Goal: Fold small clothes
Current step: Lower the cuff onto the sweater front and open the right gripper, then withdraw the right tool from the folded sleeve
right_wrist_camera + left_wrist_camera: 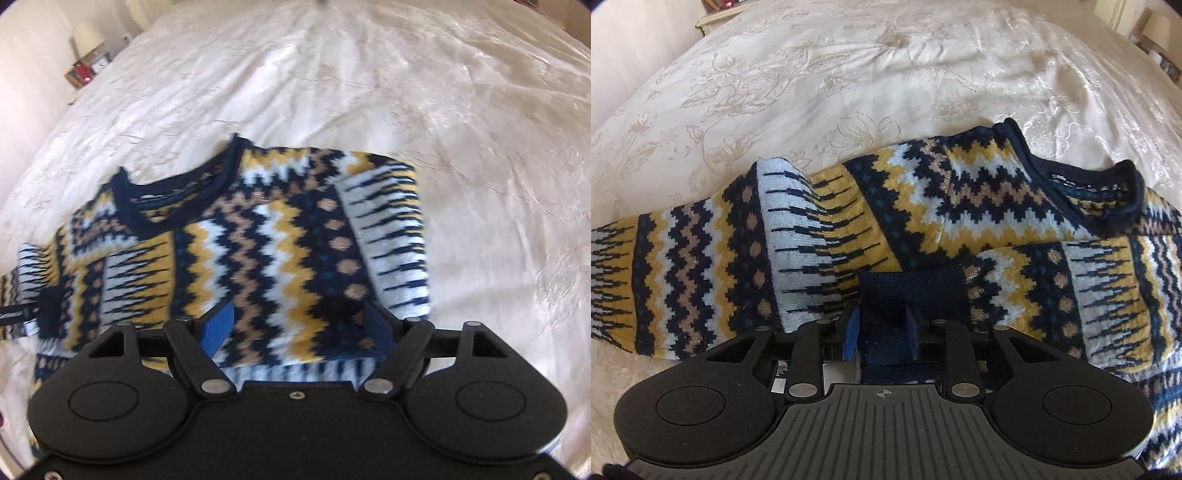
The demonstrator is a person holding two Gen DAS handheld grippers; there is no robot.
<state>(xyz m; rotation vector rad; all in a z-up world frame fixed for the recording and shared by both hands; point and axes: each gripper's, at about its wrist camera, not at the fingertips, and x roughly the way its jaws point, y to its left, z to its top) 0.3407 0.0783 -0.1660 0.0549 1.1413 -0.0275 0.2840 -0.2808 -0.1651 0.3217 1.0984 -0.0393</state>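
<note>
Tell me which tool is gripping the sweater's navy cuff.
The left tool: its blue pads pinch the navy ribbed cuff of the zigzag-patterned knit sweater. The right tool stands wide open over the sweater's body.

The left gripper (884, 328) has its blue-padded fingers (854, 332) closed on a navy cuff (912, 290) of the patterned sweater (960, 206). One sleeve (701, 258) runs off to the left of the fingers, the other (1089, 291) to the right. Beyond the fingertips and to the right lies the navy neckline (1108, 195). The sweater rests on a cream floral bed (831, 85).
</note>
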